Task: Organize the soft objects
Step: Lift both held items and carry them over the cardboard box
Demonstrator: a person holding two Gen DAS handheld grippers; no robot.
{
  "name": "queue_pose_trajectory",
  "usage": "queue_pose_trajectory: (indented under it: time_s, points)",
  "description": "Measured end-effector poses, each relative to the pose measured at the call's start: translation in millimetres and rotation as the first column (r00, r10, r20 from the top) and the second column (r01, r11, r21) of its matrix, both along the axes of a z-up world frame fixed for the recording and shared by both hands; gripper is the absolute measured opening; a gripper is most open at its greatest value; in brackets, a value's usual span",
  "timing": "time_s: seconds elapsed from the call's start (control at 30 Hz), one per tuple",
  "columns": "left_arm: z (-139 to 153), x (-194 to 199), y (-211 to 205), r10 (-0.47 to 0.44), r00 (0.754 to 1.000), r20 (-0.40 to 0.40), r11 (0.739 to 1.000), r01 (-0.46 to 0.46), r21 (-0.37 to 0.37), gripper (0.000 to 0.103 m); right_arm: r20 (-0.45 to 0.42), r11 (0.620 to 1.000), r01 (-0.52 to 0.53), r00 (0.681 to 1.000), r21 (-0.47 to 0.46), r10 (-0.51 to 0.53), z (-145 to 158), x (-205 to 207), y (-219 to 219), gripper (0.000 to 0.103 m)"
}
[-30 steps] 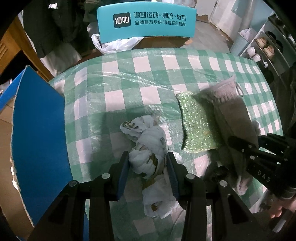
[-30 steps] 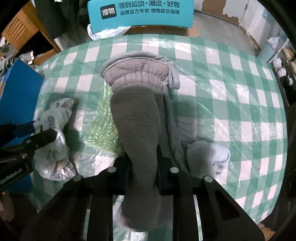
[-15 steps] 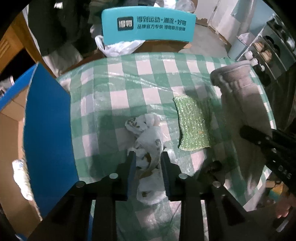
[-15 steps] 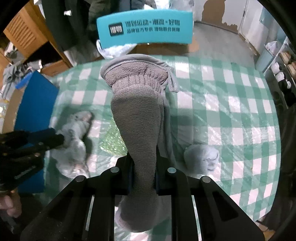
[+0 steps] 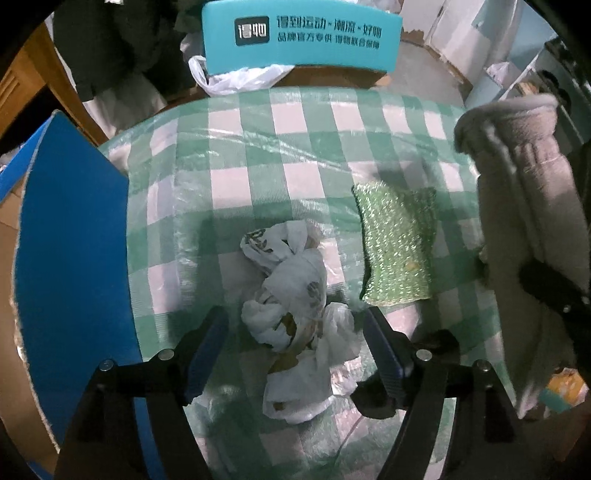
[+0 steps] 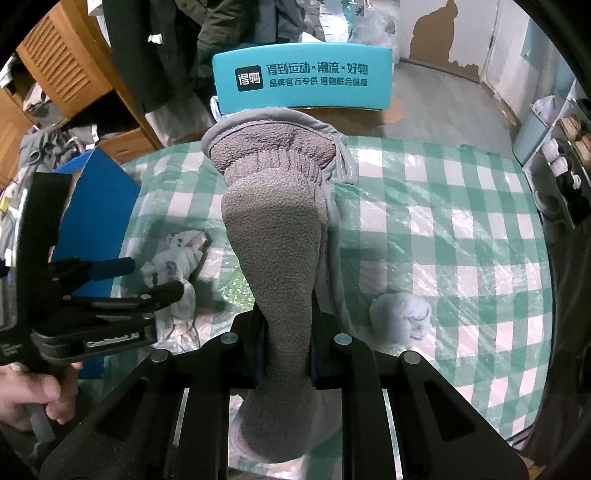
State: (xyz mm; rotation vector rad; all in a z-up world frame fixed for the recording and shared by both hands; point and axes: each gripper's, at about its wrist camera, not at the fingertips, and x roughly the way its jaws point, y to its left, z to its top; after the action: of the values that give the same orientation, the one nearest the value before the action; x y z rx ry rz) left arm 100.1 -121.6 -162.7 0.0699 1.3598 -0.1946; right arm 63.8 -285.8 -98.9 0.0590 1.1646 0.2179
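A crumpled white plastic bag [image 5: 295,317] lies on the green checked tablecloth [image 5: 258,155]. My left gripper [image 5: 295,332] is open, its blue-padded fingers [image 5: 208,343] on either side of the bag, apart from it. A green sparkly sponge cloth [image 5: 397,243] lies flat to its right. My right gripper [image 6: 286,332] is shut on a grey fleece glove [image 6: 277,236] and holds it up off the table; the glove also shows at the right of the left wrist view [image 5: 528,199]. The bag [image 6: 173,266] and left gripper [image 6: 147,280] show in the right wrist view.
A blue board [image 5: 70,258] stands at the table's left edge. A rolled pale grey cloth [image 6: 399,317] lies on the table right of the glove. A teal chair back [image 5: 299,35] with a white bag stands behind the table. Shelves are at the far right.
My left gripper was closed on the white bag half a second ago and has opened; the bag rests on the table. My right gripper has lifted the grey glove higher.
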Motion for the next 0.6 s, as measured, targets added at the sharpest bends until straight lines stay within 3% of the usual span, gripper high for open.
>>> queue_pose_trajectory:
  time_s: [0.27,0.33,0.4,0.6]
  points:
    - [-19.4,6.0,-8.9,-0.019,1.000,-0.025,0.999,0.020,0.039,0.076,-0.011,1.000,0.003,1.000,0.005,-0.003,-3.6,1.1,-2.7,0.016]
    - [-21.4,5.5,-10.7,-0.030,0.999,-0.026,0.998,0.031,0.046,0.055,-0.013,1.000,0.002,1.000,0.008,-0.002,-3.8,1.6,-2.8,0.016]
    - [-23.8,5.0,-11.4,-0.038,0.999,-0.033,0.997,0.040,0.060,0.046,-0.013,1.000,0.001,1.000,0.011,-0.001,-3.8,2.2,-2.6,0.016]
    - [-17.6,-0.8,-11.6,-0.058,0.998,0.003,0.996,0.058,0.074,0.037,-0.005,1.000,-0.001,1.000,0.014,0.001,0.2,2.2,-0.8,0.016]
